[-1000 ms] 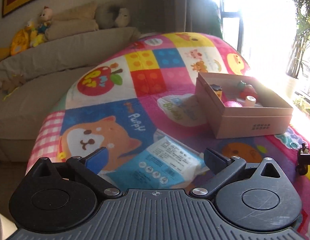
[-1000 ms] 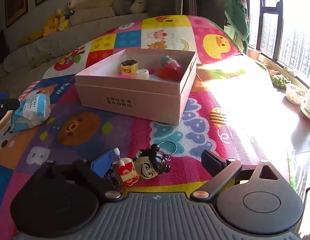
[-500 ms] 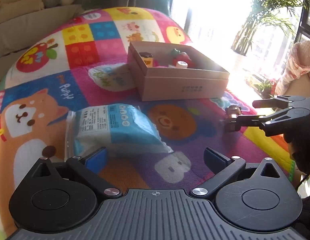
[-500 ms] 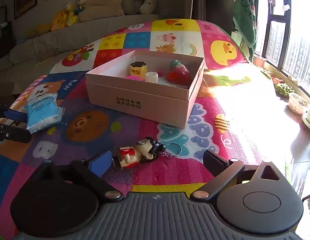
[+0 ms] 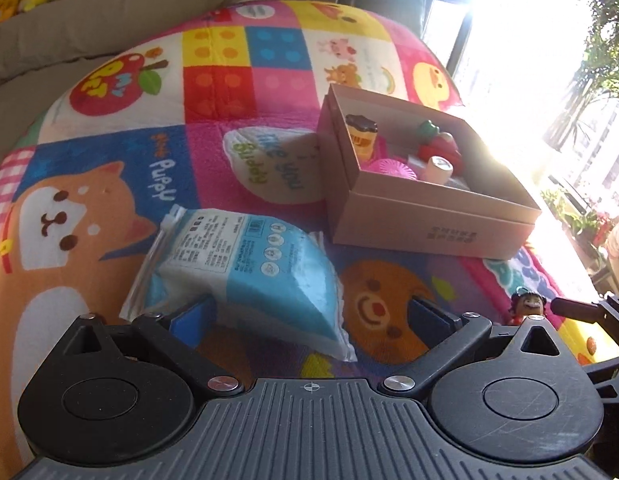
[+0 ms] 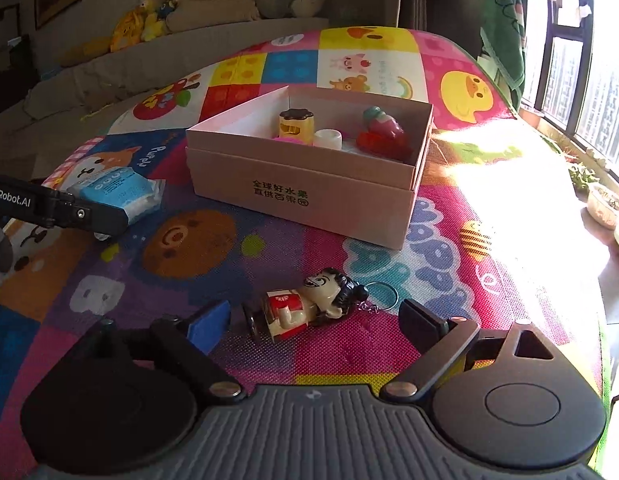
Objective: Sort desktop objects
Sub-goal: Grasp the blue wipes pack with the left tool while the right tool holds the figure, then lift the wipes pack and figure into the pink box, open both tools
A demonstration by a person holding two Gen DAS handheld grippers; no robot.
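Note:
A blue and white tissue pack [image 5: 245, 276] lies on the colourful play mat [image 5: 213, 80]. My left gripper [image 5: 309, 316] is open around the pack's near corner, its pads not pressing. A doll keychain [image 6: 309, 308] lies on its side between the fingers of my right gripper [image 6: 315, 322]. Those jaws are closing, with gaps still on both sides of the doll. Behind stands an open cardboard box [image 6: 301, 184] holding a yellow pudding toy [image 6: 295, 126], a strawberry toy [image 6: 383, 128] and other small items. The left wrist view also shows the box [image 5: 429, 216] and the doll [image 5: 527, 306].
The left gripper's arm [image 6: 89, 216] reaches in at the left edge beside the tissue pack [image 6: 121, 192]. A sofa with stuffed toys [image 6: 189, 12] runs behind the mat. Bright windows and potted plants [image 6: 589, 184] line the right side, beyond the mat's edge.
The left gripper has swung and come closer to the tissue pack, whose corner now sits between its fingers. The doll has tipped from leaning upright to lying flat between the right fingers.

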